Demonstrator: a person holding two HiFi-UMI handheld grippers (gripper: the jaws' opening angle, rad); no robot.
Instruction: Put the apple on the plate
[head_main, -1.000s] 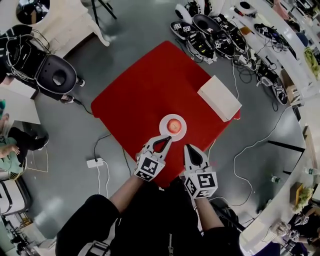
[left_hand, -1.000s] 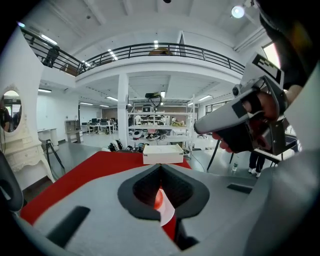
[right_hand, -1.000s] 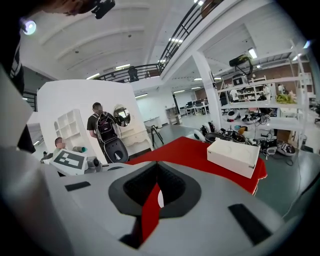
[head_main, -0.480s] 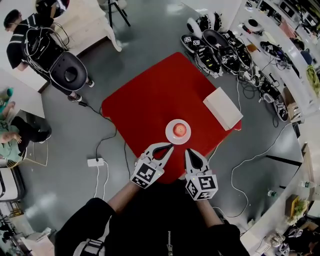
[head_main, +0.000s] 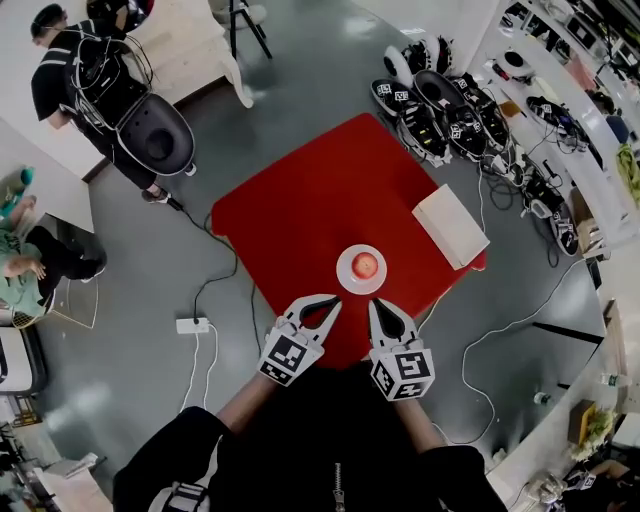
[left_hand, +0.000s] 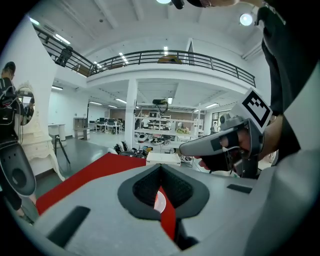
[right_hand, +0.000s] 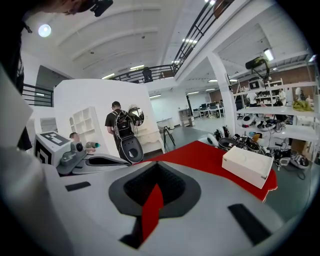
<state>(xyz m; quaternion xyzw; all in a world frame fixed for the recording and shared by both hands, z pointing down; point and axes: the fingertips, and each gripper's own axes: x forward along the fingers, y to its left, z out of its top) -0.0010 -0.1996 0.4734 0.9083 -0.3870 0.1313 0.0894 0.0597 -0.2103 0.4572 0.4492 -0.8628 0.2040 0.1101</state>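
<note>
A red apple (head_main: 365, 265) sits on a small white plate (head_main: 347, 277) near the front edge of the red table (head_main: 310, 210). Both grippers hover side by side short of that edge, pointing at the plate and apart from it. The left gripper (head_main: 334, 301) is shut with nothing in it. So is the right gripper (head_main: 376, 303). In the left gripper view a sliver of the plate (left_hand: 159, 201) shows through the slit of the shut jaws, and the right gripper (left_hand: 220, 145) is beside it. The right gripper view shows only red tabletop (right_hand: 200, 152) through its slit.
A white box (head_main: 450, 225) lies at the table's right corner, also seen as the box (right_hand: 248, 165). Several marker-tagged devices (head_main: 440, 100) and cables lie on the floor beyond. A person with a backpack (head_main: 80, 60) stands far left. A power strip (head_main: 190, 325) lies on the floor.
Both grippers have drawn back from the plate and risen a little, the left one more. The apple stays on the plate.
</note>
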